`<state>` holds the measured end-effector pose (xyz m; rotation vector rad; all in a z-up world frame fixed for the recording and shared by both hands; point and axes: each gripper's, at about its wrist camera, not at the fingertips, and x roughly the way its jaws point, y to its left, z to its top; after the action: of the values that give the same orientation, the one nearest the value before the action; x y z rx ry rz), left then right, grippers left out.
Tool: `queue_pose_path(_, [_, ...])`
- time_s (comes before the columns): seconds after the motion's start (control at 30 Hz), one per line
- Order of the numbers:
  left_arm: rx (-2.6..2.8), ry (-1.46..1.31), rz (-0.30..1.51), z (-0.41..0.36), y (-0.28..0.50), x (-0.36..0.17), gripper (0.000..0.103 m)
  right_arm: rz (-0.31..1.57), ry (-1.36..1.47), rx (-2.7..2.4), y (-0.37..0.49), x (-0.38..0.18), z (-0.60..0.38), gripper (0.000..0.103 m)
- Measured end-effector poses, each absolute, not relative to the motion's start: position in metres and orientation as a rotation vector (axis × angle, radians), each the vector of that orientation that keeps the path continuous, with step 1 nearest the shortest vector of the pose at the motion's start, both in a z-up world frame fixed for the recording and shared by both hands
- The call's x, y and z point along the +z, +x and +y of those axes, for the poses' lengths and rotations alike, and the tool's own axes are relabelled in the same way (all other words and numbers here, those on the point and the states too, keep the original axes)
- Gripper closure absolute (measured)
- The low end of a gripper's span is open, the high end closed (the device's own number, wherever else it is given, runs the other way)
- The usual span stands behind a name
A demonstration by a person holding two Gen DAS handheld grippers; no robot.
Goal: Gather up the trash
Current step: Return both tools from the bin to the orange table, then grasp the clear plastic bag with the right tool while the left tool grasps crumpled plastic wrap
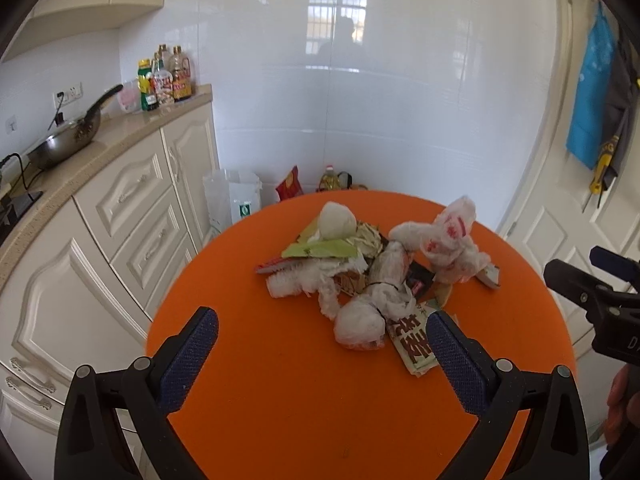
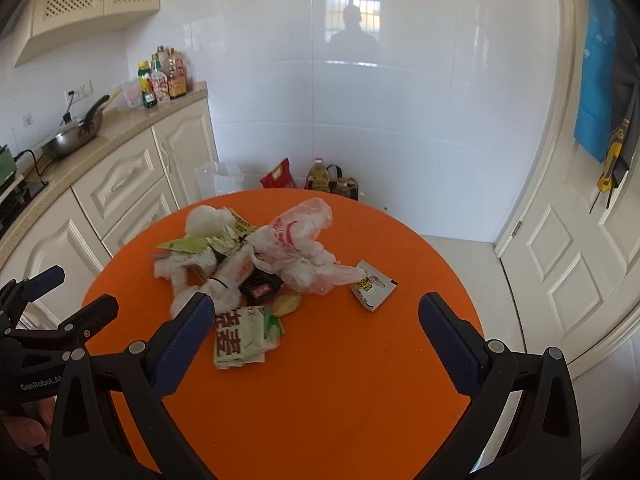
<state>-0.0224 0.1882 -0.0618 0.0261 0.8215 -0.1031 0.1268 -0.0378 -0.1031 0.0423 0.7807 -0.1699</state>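
Observation:
A pile of trash (image 1: 360, 264) lies on a round orange table (image 1: 280, 380): crumpled white tissues, a white plastic bag with red print (image 1: 448, 236), green and white wrappers (image 1: 412, 340) and a black packet. In the right wrist view the pile (image 2: 248, 264) sits left of centre, the plastic bag (image 2: 296, 240) tops it, and a small white sachet (image 2: 372, 285) lies apart to the right. My left gripper (image 1: 322, 330) is open and empty, just short of the pile. My right gripper (image 2: 314, 312) is open and empty above the table's near half.
A cream kitchen counter (image 1: 120, 128) with a wok (image 1: 68, 140) and several bottles (image 1: 164, 80) runs along the left. A white bag, a red packet and an oil bottle (image 1: 330, 178) stand on the floor behind the table. A white door (image 2: 568, 240) is at the right.

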Motion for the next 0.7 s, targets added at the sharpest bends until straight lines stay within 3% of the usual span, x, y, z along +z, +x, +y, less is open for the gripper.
queue_pose_path(0.4, [-0.156, 0.068, 1.004, 0.151, 0.120, -0.133, 0.003, 0.882, 0.060, -0.149, 0.176, -0.143, -0.062, 0.000])
queue_pose_path(0.7, [-0.262, 0.099, 1.098, 0.114, 0.196, -0.165, 0.025, 0.954, 0.019, -0.058, 0.234, -0.171, -0.064, 0.000])
